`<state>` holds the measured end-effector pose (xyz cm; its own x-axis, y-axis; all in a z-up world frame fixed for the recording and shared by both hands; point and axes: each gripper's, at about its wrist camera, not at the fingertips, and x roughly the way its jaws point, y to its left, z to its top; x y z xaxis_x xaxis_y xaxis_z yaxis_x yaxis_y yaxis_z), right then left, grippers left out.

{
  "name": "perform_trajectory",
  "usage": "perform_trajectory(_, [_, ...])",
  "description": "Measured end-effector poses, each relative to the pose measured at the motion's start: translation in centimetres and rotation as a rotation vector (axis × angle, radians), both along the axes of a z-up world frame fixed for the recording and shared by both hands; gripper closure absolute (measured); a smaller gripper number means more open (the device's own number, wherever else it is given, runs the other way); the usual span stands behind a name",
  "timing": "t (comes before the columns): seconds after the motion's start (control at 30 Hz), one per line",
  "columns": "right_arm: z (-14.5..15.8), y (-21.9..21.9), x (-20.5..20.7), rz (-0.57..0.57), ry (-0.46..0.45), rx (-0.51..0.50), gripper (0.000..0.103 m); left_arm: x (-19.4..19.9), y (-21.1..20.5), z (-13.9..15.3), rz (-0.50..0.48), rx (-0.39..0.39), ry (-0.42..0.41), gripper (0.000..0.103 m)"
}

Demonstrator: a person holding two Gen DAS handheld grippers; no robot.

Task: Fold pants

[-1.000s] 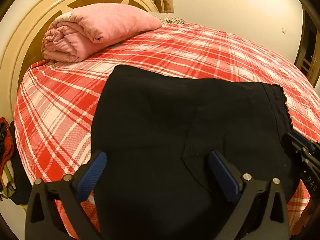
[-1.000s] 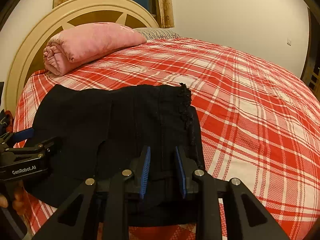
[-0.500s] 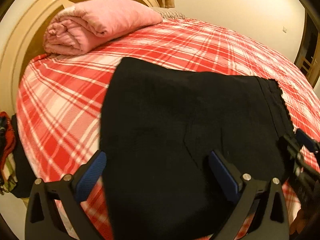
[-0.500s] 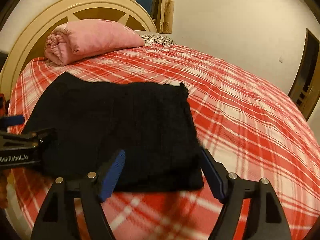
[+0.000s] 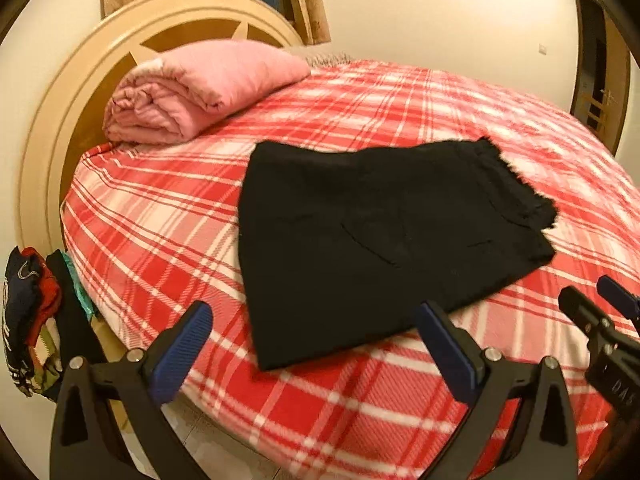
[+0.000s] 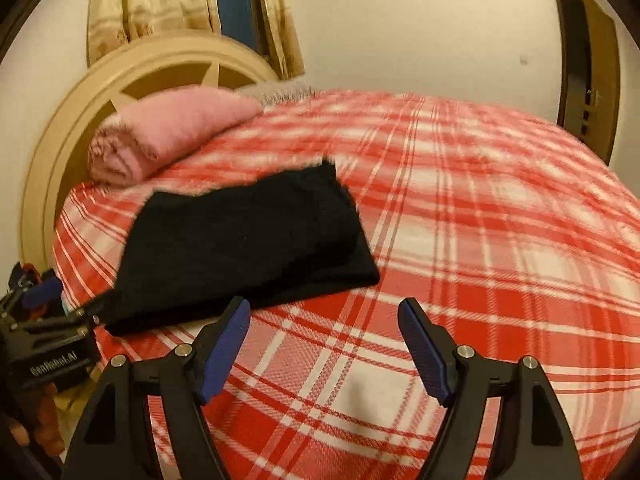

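Note:
The black pants (image 5: 380, 232) lie folded into a compact rectangle on the red plaid bed (image 5: 360, 108), near its near-left edge; they also show in the right wrist view (image 6: 244, 244). My left gripper (image 5: 316, 340) is open and empty, held back from the pants' near edge. My right gripper (image 6: 324, 340) is open and empty, above bare bedspread to the right of the pants. Each gripper shows at the edge of the other's view.
A rolled pink blanket (image 5: 196, 88) lies by the round cream headboard (image 5: 48, 120). Clothes (image 5: 28, 320) hang off the bed's left side. A door (image 6: 584, 60) stands in the far right wall. The plaid bedspread stretches right of the pants.
My right gripper opened and let go of the pants. Both grippers have pulled back from the pants, which now lie flat and free on the bed.

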<state>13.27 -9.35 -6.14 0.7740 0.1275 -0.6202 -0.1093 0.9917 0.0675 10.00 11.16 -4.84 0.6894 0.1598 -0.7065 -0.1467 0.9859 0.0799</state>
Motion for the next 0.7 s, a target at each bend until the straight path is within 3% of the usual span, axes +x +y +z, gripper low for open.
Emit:
perform_trajectory(0.23, [5.6,-0.2,-4.4,-0.031,-0.172,0.009,0.026,-3.5,-0.8,3.6,-0.026,0.040,-0.124,0.000])
perform_trajectory(0.43, [8.9,-0.3,-8.1,-0.058,-0.308,0.003,0.025,-5.2,-1.9,6.1,-0.068,0.022,-0.173,0.000])
perform_trajectory(0.7, [10.1,-0.6,-9.4,-0.073,-0.350,0.041,0.023,-7.1,-2.7,8.5,-0.076,0.078,-0.282,0.000])
